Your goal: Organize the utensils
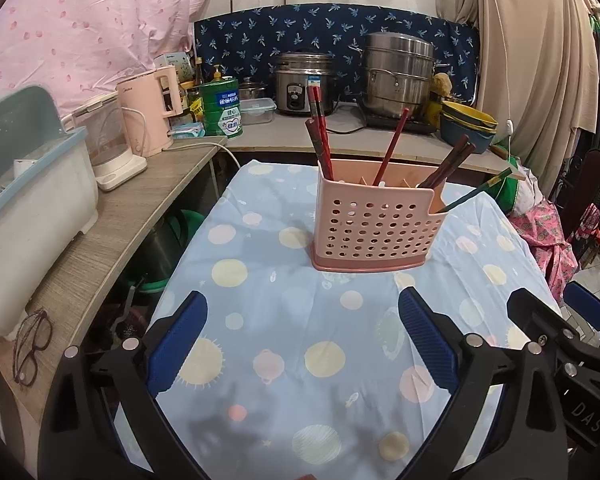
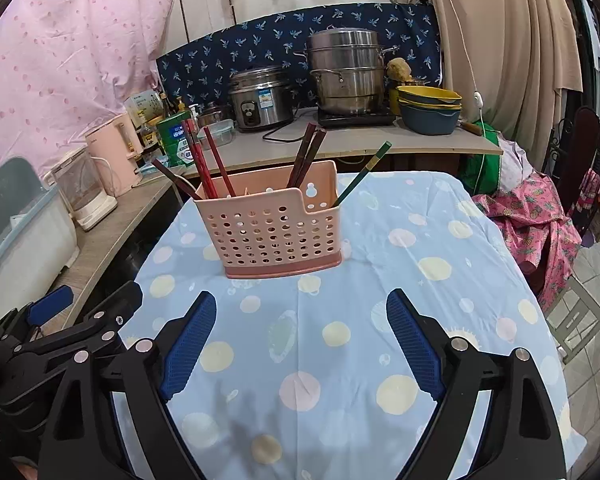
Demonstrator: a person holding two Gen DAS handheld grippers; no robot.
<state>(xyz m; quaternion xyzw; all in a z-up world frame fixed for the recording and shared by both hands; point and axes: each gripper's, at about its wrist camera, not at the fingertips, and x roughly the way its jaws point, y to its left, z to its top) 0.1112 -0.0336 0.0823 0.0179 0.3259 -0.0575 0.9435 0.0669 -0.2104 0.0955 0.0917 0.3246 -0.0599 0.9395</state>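
Note:
A pink perforated utensil holder [image 1: 374,224] stands upright on the table with the blue dotted cloth [image 1: 284,320]; it also shows in the right wrist view [image 2: 274,232]. Red chopsticks [image 1: 320,136], dark brown chopsticks [image 1: 448,166] and a green chopstick [image 1: 480,190] stand in its compartments. The same red [image 2: 198,156], brown [image 2: 306,152] and green [image 2: 364,172] chopsticks show in the right wrist view. My left gripper [image 1: 302,312] is open and empty, in front of the holder. My right gripper [image 2: 302,308] is open and empty, beside the left one.
A wooden counter [image 1: 132,216] on the left carries a white bin [image 1: 28,232], kettles [image 1: 152,108] and glasses [image 1: 30,346]. A back shelf holds a rice cooker [image 1: 304,84], steamer pot [image 1: 398,76] and bowls [image 1: 466,126]. Pink cloth [image 2: 528,224] lies right of the table.

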